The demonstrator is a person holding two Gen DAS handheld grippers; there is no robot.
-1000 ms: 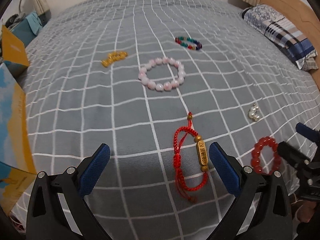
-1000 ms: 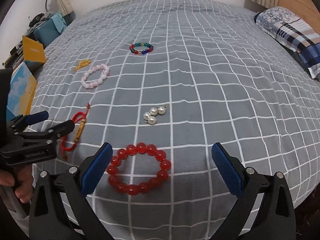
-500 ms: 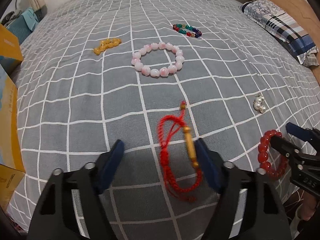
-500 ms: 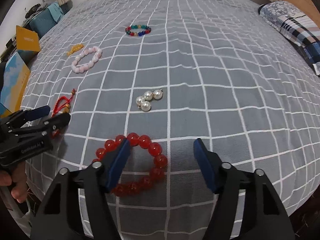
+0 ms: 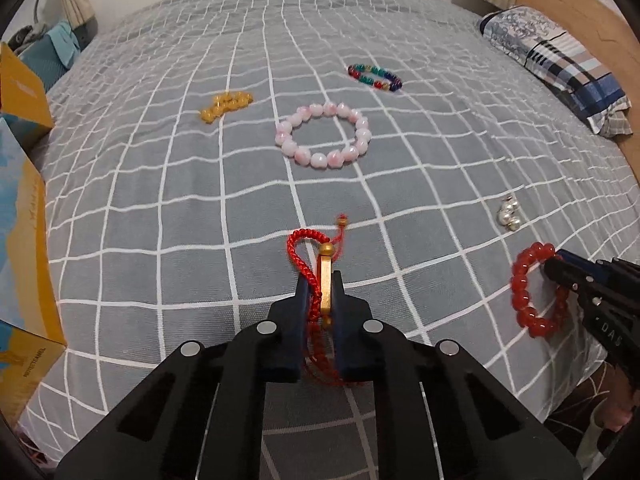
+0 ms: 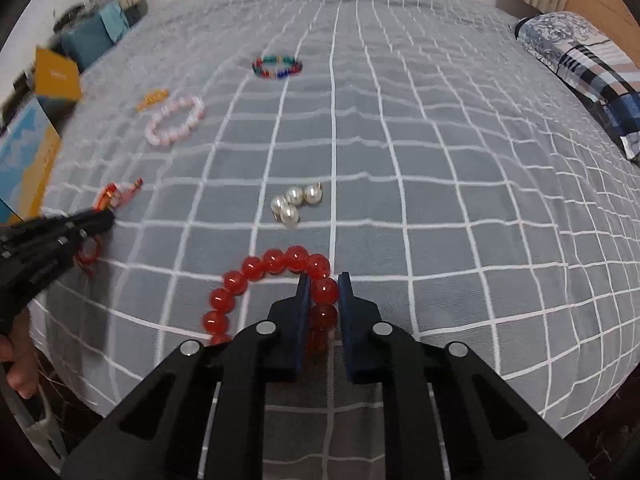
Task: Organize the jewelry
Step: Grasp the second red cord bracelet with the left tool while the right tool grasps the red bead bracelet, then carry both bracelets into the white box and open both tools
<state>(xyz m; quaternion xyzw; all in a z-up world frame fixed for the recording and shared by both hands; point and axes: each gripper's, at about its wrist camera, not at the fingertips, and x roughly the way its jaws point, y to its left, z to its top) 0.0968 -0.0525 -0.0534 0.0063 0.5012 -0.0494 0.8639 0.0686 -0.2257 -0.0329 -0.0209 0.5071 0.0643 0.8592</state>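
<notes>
The pick-up step is judged to be in hand, with two pieces grasped at once near the front edge of the bed (image 5: 400,184). The left gripper (image 5: 320,292) is seen clamped on the gold bar of the red cord bracelet (image 5: 316,276), whose loop lies ahead on the cover. The right gripper (image 6: 322,292) is seen clamped on a bead of the red bead bracelet (image 6: 256,280), the remainder resting on the cover. Both tools are pitched forward and low. A lift and carry to a storage place is called for next; none is identified. Slack cord may snag.
</notes>
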